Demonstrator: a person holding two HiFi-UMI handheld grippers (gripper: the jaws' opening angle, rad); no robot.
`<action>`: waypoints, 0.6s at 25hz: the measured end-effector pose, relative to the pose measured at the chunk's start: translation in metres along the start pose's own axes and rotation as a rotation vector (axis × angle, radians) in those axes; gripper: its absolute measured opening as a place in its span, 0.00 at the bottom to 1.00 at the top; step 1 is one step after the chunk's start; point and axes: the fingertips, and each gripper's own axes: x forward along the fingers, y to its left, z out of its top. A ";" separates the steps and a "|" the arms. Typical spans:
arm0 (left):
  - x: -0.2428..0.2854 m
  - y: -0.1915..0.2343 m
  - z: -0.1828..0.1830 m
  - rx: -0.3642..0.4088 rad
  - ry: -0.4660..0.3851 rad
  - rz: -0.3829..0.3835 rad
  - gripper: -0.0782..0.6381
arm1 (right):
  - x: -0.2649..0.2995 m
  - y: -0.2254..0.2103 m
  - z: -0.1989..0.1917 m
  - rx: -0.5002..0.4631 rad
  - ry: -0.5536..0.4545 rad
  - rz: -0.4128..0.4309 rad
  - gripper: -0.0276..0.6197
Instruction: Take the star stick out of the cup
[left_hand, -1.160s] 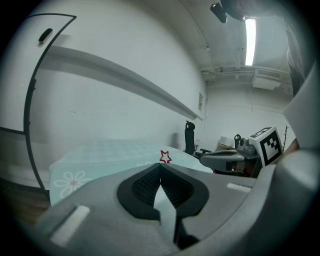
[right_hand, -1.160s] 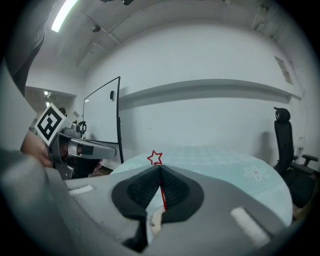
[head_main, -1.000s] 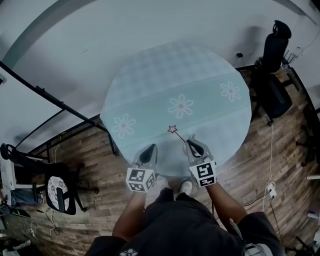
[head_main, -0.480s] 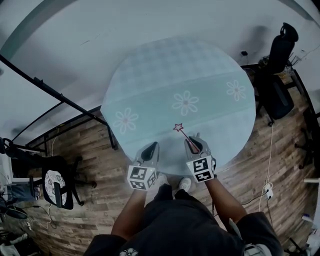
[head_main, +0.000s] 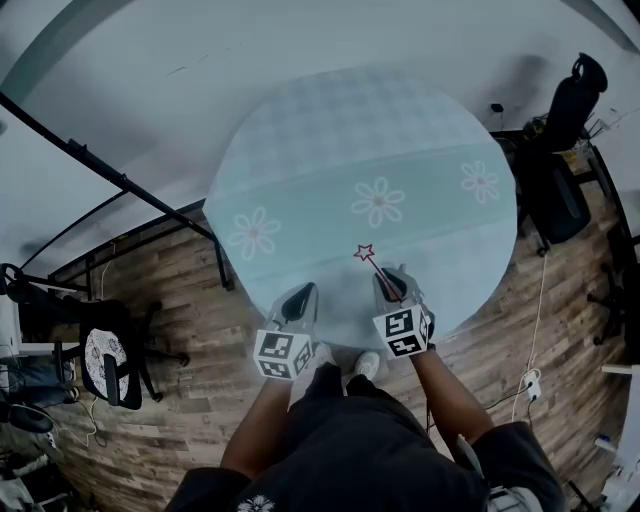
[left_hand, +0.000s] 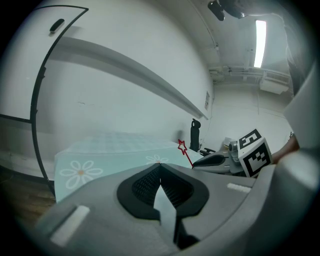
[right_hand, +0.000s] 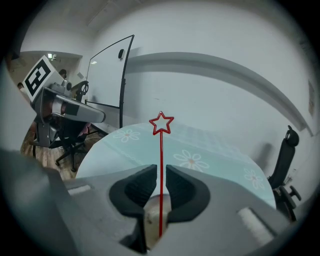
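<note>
Down at six o'clock on the tabletop's (head_main: 330, 150) near edge, both grippers hover side by side. The left gripper (head_main: 299, 298) has its fingers clenched on nothing, tips pressed together. Just beside it, the right gripper (head_main: 392, 285) has its fingers pinched on the star stick (head_main: 378, 272), low on the red shaft, with the star tilting off towards eleven o'clock above the flowered cloth. No cup shows anywhere. By my reading the stick is out and the lift is done, with only a set-down possibly left. Far off at two o'clock stands an office chair (head_main: 570, 95).
</note>
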 end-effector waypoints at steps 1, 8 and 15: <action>0.000 0.000 0.000 -0.002 0.000 0.000 0.12 | 0.001 0.000 0.000 -0.002 0.004 -0.001 0.11; 0.007 -0.003 0.004 -0.017 -0.012 -0.004 0.12 | 0.003 -0.001 -0.004 -0.015 -0.014 -0.043 0.11; 0.008 -0.008 0.005 -0.018 -0.015 -0.014 0.12 | 0.000 -0.004 -0.005 -0.028 -0.032 -0.060 0.08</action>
